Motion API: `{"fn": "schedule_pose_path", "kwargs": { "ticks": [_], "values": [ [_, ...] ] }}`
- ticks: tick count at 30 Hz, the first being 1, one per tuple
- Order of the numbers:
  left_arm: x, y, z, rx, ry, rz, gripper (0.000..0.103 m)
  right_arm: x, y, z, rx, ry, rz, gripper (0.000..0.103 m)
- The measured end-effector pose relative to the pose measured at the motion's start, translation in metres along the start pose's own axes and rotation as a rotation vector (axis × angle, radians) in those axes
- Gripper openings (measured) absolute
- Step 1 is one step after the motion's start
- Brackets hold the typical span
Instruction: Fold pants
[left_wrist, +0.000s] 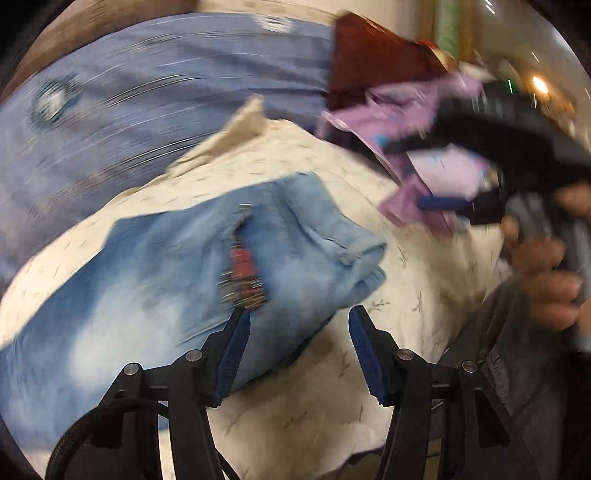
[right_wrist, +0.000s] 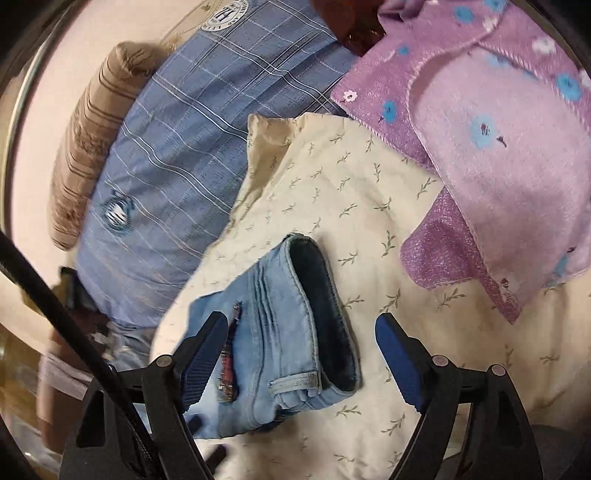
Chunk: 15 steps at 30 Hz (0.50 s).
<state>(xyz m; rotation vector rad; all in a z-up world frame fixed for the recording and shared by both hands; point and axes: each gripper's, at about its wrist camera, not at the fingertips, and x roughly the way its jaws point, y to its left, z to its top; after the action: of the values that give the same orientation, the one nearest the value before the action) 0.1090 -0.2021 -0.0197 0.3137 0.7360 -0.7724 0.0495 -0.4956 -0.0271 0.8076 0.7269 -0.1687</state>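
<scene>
Light blue jeans (left_wrist: 177, 273) lie folded on a cream sheet with a leaf print (left_wrist: 295, 424). A red embroidered patch (left_wrist: 242, 275) shows on them. My left gripper (left_wrist: 299, 332) is open and empty just above the jeans' near edge. In the right wrist view the jeans (right_wrist: 273, 332) show their waistband opening with dark lining (right_wrist: 325, 317). My right gripper (right_wrist: 299, 343) is open and empty, its fingers either side of the waistband end. The right gripper also shows in the left wrist view (left_wrist: 443, 203), held in a hand.
A blue checked quilt (right_wrist: 192, 155) lies beyond the sheet, with a tan striped pillow (right_wrist: 92, 140) at its left. A purple flowered blanket (right_wrist: 491, 140) lies at the right. A dark red cloth (left_wrist: 369, 59) sits at the back.
</scene>
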Motion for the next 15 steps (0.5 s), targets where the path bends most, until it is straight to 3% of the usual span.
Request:
{"fn": "schedule_pose_path", "kwargs": {
  "ticks": [4, 7, 10, 12, 15],
  "values": [
    [0.043, -0.027, 0.008, 0.154, 0.040, 0.045, 0.056, 0.002, -0.011, 0.003, -0.005, 0.012, 0.007, 0.084],
    [0.070, -0.043, 0.011, 0.227, 0.026, 0.095, 0.066, 0.010, -0.027, 0.004, 0.035, 0.055, 0.028, 0.084],
    [0.091, -0.060, 0.008, 0.320, 0.016, 0.162, 0.065, 0.011, -0.039, 0.008, 0.086, 0.060, 0.047, 0.085],
    [0.099, -0.074, 0.005, 0.373, 0.002, 0.148, 0.060, 0.010, -0.041, 0.020, 0.130, 0.071, 0.042, 0.085],
    [0.112, -0.084, 0.006, 0.368, 0.006, 0.216, 0.047, 0.013, -0.026, 0.049, 0.129, 0.086, 0.024, 0.085]
  ]
}}
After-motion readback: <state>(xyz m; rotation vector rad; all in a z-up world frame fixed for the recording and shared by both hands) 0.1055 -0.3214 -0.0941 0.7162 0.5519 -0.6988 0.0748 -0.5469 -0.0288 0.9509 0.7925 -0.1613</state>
